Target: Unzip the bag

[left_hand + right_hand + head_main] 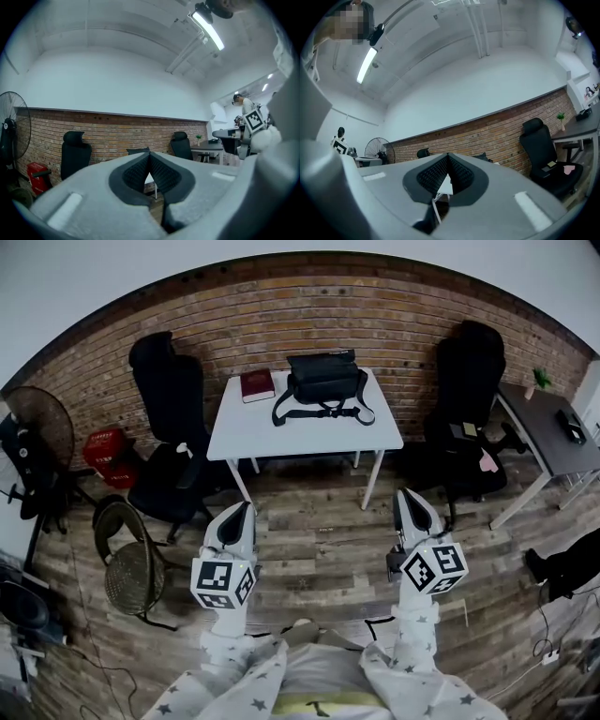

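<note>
We hold the left tool (244,510) and the right tool (409,495) side by side above the wood-plank floor (319,540), each with its jaws pressed together on nothing. An open stretch of floor lies between them and the near edge of the white rectangular counter (234,432). The black fabric bag with a strap (323,379) sits at the counter's far middle, with a dark red book (257,384) just left of it. A black high-backed office chair (167,381) crowds the counter's left edge, and a second black office chair (469,381) stands to its right. The book's print is too small to read.
</note>
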`<state>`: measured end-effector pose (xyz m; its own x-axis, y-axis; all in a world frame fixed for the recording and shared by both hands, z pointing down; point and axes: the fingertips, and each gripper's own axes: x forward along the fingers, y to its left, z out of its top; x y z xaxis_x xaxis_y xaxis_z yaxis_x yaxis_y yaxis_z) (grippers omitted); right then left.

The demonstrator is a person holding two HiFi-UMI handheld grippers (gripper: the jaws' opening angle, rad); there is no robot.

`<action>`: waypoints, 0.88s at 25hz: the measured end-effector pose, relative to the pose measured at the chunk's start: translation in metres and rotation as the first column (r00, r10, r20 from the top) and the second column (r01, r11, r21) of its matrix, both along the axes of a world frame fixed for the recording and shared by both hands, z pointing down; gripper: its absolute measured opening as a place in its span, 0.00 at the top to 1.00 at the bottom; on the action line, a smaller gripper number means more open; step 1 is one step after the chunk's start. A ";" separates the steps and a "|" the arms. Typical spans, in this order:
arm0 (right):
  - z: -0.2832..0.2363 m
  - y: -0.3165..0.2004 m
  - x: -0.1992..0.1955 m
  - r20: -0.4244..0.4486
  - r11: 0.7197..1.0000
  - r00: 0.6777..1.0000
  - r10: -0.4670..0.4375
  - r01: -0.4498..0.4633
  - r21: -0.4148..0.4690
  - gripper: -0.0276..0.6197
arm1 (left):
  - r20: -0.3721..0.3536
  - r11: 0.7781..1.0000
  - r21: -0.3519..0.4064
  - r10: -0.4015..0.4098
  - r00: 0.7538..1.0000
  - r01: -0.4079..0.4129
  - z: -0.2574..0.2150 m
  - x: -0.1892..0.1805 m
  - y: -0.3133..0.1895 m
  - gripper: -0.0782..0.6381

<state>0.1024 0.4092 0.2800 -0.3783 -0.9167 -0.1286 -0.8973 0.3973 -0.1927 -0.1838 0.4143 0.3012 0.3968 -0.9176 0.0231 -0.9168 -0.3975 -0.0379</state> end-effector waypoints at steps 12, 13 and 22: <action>0.013 -0.028 0.009 0.015 1.000 0.999 -0.029 0.029 -0.001 0.94 | -0.030 0.999 -0.032 -0.041 0.999 0.040 0.015 0.003 -0.024 0.89; 0.014 -0.033 0.009 0.018 1.000 0.999 -0.030 0.030 -0.003 0.94 | -0.029 0.999 -0.036 -0.042 0.999 0.041 0.016 0.003 -0.029 0.89; 0.033 -0.100 0.007 0.006 0.998 0.999 -0.037 0.037 -0.041 0.94 | -0.049 0.997 -0.067 -0.035 0.998 0.032 0.037 0.007 -0.097 0.89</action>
<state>0.1097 0.3097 0.3132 -0.4117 -0.9065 -0.0935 -0.8809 0.4221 -0.2140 -0.1770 0.3171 0.3378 0.3678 -0.9276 0.0650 -0.9299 -0.3663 0.0336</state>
